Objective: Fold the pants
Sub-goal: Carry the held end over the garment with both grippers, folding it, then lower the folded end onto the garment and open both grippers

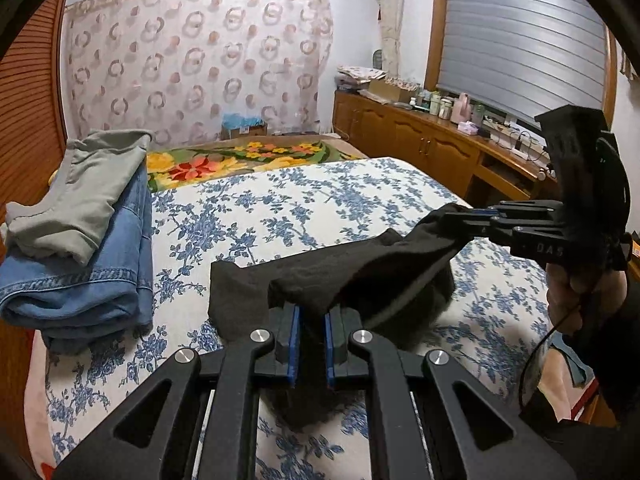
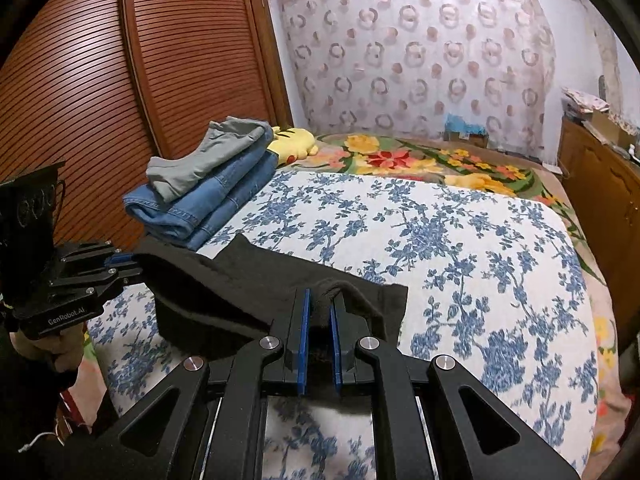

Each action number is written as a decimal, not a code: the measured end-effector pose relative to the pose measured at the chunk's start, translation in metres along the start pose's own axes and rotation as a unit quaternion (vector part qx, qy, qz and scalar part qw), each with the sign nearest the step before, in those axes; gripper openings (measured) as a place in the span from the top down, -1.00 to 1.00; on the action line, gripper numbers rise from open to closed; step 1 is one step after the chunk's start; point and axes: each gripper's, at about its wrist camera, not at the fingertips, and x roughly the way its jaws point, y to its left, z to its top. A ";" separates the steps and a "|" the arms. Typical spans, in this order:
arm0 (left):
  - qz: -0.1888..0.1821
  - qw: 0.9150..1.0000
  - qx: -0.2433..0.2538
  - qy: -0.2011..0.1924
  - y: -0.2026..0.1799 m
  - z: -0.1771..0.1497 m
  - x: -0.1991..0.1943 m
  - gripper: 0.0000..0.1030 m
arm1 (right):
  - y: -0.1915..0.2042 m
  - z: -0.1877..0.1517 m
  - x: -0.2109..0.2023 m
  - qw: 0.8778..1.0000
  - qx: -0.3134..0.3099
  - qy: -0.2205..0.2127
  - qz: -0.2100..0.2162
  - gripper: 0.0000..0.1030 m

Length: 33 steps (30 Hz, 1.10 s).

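At far left, on the bed (image 1: 360,200), folded jeans (image 1: 80,280) carry a grey garment (image 1: 80,196). My left gripper (image 1: 312,316) has its fingers nearly closed, pinching one end of the black pants (image 1: 340,276), lifted just above the floral sheet. At right, my right gripper (image 1: 486,213) likewise pinches the other end.
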 end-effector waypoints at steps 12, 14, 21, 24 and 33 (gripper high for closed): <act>0.003 0.999 -0.013 0.029 0.018 0.005 0.036 0.74 | -0.021 0.011 0.048 0.999 0.013 0.030 0.006 0.83; 0.004 0.999 -0.014 0.034 0.020 0.006 0.040 0.68 | -0.022 0.013 0.056 0.999 0.014 0.034 0.007 0.83; -0.004 0.999 -0.019 0.035 0.027 0.008 0.045 -0.07 | -0.025 0.016 0.075 0.999 0.013 0.044 0.004 0.83; -0.001 0.999 -0.018 0.038 0.029 0.007 0.048 -0.16 | -0.025 0.017 0.081 0.999 0.013 0.047 0.003 0.83; -0.005 0.998 -0.018 0.053 0.034 0.004 0.055 -0.30 | -0.028 0.019 0.085 0.999 0.022 0.042 0.001 0.82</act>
